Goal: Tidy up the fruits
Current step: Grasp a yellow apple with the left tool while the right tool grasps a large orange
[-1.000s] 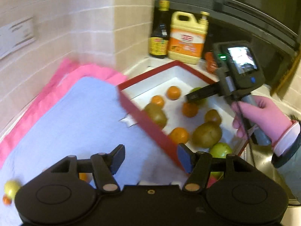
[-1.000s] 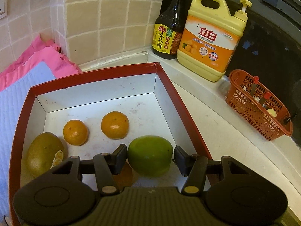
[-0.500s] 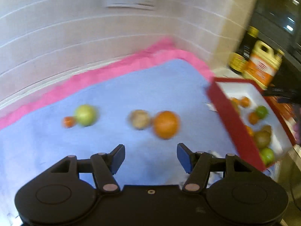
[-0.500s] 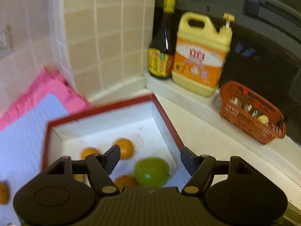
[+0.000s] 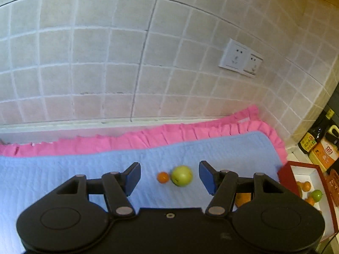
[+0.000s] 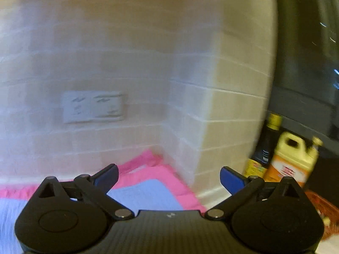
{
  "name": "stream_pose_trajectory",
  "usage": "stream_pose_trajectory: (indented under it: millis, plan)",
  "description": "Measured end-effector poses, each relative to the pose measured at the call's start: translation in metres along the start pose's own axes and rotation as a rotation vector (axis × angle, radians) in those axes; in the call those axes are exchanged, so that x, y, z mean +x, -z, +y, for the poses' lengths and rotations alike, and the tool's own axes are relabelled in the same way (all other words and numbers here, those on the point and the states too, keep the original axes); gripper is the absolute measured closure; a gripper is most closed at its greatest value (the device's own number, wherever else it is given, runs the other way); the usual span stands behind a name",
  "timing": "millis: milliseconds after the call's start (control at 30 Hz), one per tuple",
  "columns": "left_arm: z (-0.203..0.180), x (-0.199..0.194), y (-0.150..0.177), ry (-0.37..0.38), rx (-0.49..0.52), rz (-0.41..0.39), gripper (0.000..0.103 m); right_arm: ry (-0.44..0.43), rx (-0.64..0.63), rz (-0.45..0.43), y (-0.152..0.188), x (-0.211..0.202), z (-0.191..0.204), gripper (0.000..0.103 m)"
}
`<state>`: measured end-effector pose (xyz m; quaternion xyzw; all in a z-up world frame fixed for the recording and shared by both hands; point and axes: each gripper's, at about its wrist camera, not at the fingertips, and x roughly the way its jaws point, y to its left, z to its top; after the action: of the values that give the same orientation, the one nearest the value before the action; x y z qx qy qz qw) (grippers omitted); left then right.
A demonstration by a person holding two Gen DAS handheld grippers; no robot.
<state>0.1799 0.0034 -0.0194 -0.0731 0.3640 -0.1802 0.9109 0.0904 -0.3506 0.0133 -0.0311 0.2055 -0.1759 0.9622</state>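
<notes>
In the left wrist view a yellow-green apple point(image 5: 181, 176) and a small orange fruit point(image 5: 163, 177) lie side by side on the blue mat point(image 5: 63, 173). My left gripper point(image 5: 169, 177) is open and empty, with both fruits seen between its fingers, further off. An orange point(image 5: 243, 199) shows partly behind the right finger. The red box point(image 5: 286, 176) at the far right holds a green apple point(image 5: 316, 195) and oranges point(image 5: 306, 186). My right gripper point(image 6: 168, 177) is open wide, empty, raised and facing the tiled wall corner; its view is blurred.
A pink cloth point(image 5: 161, 136) lies under the blue mat along the tiled wall. Wall sockets point(image 5: 240, 61) sit above it. A dark sauce bottle point(image 6: 267, 146), a yellow detergent jug point(image 6: 293, 158) and an orange basket point(image 6: 326, 211) stand at the right.
The left gripper swung left from the box to face the apple and small orange on the mat. The right gripper let go of the green apple in the box, opened wider and lifted away.
</notes>
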Motion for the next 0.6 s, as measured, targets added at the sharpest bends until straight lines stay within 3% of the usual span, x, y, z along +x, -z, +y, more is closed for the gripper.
stream_pose_trajectory:
  millis: [167,333,600]
  plan:
    - [0.006,0.021,0.0,0.037,0.057,0.04,0.027,-0.179,0.094,0.199,0.021,0.038,0.02,0.0]
    - [-0.004,0.065,0.005,0.123,0.15,0.131,0.025,-0.228,0.155,0.355,0.059,0.068,0.034,0.0]
    - [-0.039,0.141,0.015,0.15,0.391,0.242,0.025,-0.282,0.124,0.491,0.115,0.078,0.081,0.001]
